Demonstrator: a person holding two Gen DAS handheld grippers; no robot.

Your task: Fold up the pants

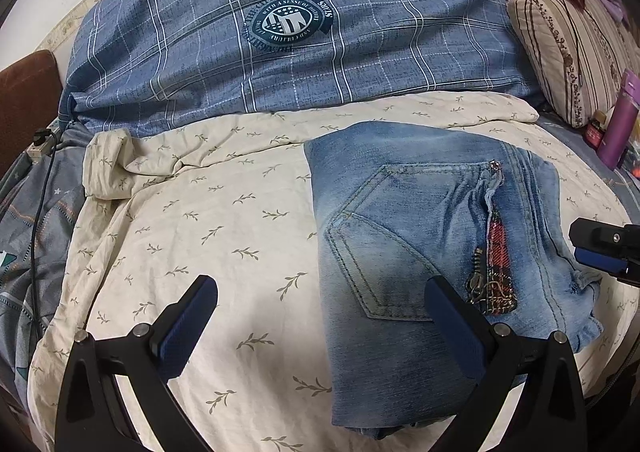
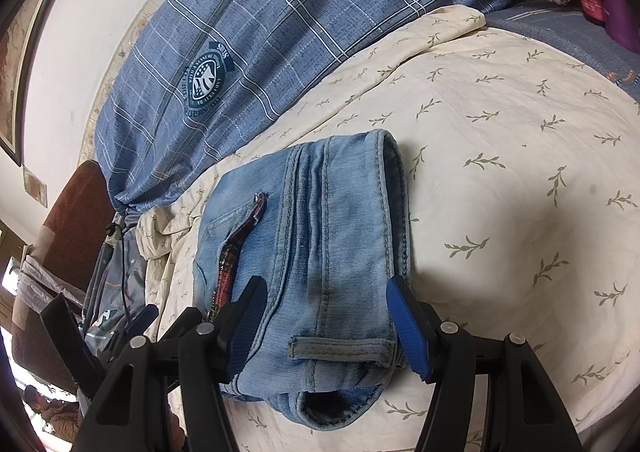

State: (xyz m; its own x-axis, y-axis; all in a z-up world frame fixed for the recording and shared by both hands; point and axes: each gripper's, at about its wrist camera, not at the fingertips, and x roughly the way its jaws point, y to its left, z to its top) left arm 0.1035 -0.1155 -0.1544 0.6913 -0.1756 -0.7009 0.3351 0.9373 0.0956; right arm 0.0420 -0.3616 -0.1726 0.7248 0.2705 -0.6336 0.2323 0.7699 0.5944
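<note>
Denim, pale blue and washed out, lies folded into a compact bundle: the pants (image 1: 436,236) rest on a cream bedspread (image 1: 208,219) printed with small leaf sprigs, a back pocket and a red plaid zipper trim facing up. Behind them sits a blue plaid pillow (image 1: 304,35) with a round crest. The left gripper (image 1: 320,304) hangs with its jaws wide apart, one finger over the bundle's near edge. The right gripper (image 2: 326,298) straddles the waistband end, jaws spread, pads not pressing the cloth.
</note>
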